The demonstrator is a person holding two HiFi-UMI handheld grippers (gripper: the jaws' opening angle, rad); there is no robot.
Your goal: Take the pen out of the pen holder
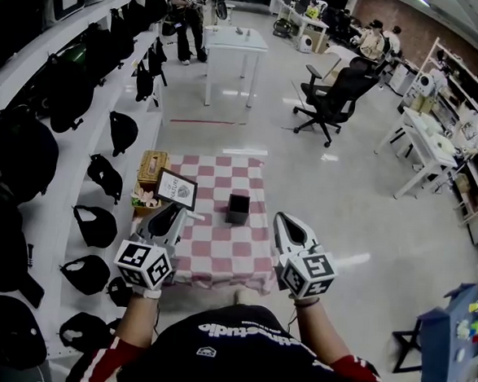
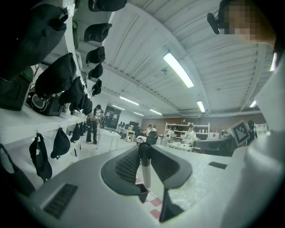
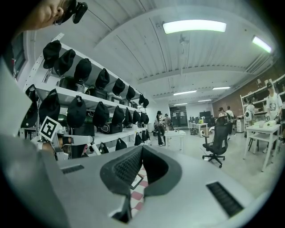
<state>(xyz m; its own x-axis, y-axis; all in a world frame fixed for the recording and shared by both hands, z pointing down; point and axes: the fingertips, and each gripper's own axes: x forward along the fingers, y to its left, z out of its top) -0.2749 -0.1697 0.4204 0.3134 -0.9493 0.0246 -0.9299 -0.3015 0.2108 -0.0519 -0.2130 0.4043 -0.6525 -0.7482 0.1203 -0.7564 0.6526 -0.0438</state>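
White-barrelled pen (image 2: pixel 145 173) is clamped in the left tool (image 2: pixel 143 148), long axis crosswise to the jaws. It looks clear of the black pen holder (image 1: pixel 238 208), which is ahead-right on the checked tabletop (image 1: pixel 218 262). Right tool (image 3: pixel 141 149) is closed, empty.

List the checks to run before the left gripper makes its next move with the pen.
1. Grip: the pen is clamped between the fingers of the left gripper: ok.
2. Clearance: the pen is out of the pen holder, which stands apart to the right: ok.
3. The pen holder is upright on the checked cloth: ok.
4. The right gripper is shut, empty and off to the side: ok.
5. Gap between the left gripper and the framed sign beside it: cannot tell.
6. Other pens left in the pen holder: cannot tell.
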